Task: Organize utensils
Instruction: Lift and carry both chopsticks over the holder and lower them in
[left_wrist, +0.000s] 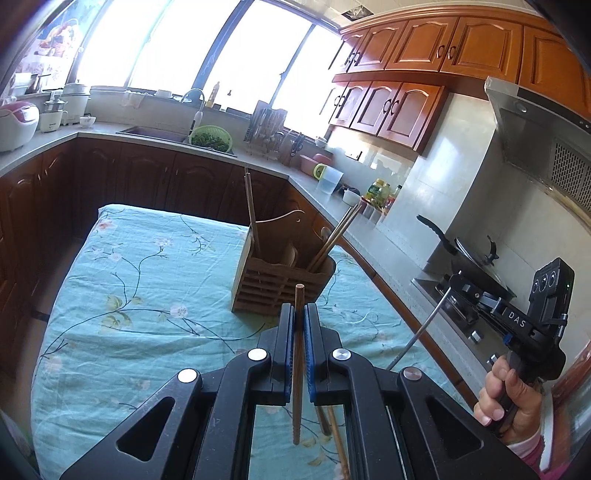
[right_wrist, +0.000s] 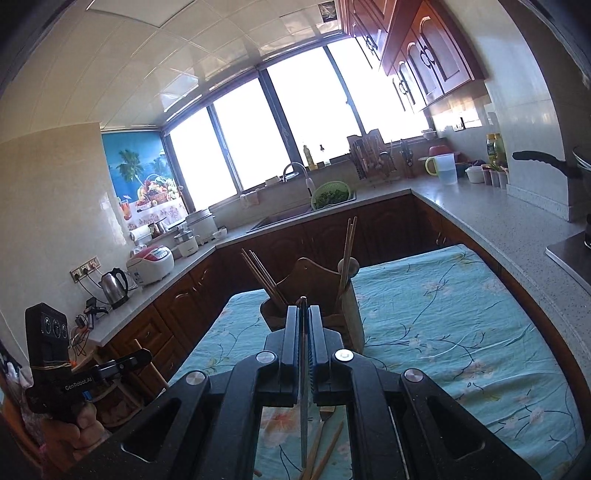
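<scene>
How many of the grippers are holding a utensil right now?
2. The left gripper is shut on a wooden chopstick; the right gripper is shut on a thin metal utensil. Both face the wooden holder.

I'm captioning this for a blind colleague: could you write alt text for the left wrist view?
The left gripper is shut on a brown wooden chopstick, above a table under a teal floral cloth. Ahead stands a wooden utensil holder already holding chopsticks; kitchen counters and bright windows lie behind.
</scene>
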